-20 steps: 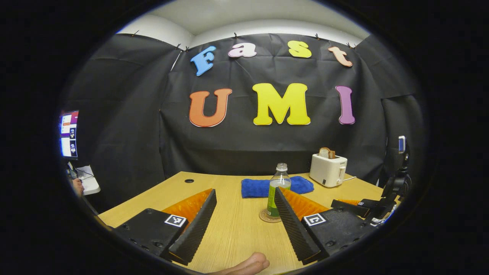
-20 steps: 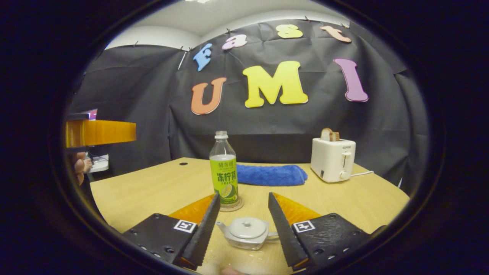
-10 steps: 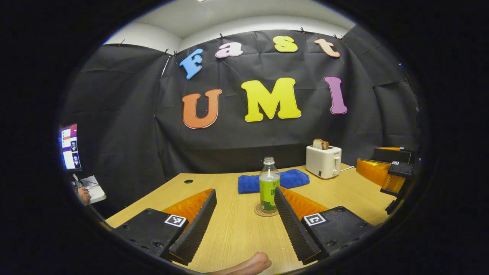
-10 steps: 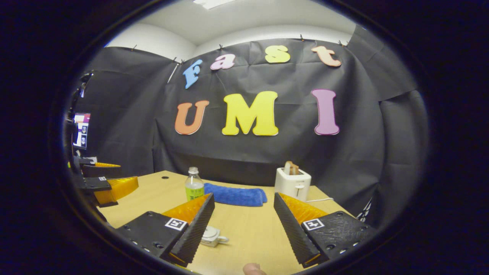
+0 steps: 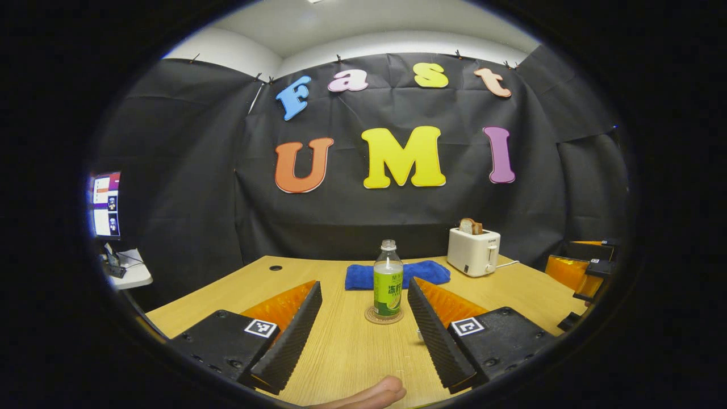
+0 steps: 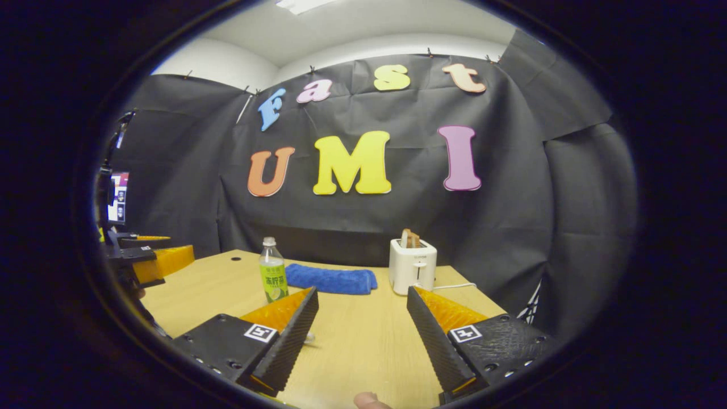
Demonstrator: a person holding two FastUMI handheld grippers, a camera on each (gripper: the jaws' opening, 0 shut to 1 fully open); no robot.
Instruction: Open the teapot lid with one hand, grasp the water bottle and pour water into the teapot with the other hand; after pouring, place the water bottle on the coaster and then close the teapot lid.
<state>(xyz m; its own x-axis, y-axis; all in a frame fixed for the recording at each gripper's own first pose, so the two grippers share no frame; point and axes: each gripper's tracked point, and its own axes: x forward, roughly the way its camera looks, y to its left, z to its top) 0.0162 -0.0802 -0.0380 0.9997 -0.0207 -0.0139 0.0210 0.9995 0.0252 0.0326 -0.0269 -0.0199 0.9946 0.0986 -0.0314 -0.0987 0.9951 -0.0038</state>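
On the coaster (image 5: 384, 316) the water bottle (image 5: 388, 280) is standing upright, apparently already parked after pouring, while left gripper (image 5: 363, 335) and right gripper (image 6: 362, 335) are hovering spread and empty nearby.

The water bottle (image 5: 388, 279) stands upright on a round coaster (image 5: 384, 316) near the middle of the tabletop (image 5: 352, 346). It is clear plastic with a green label around its lower body, and a pale liquid fills it to above the label. In the right gripper view the bottle (image 6: 272, 278) stands toward the far left.
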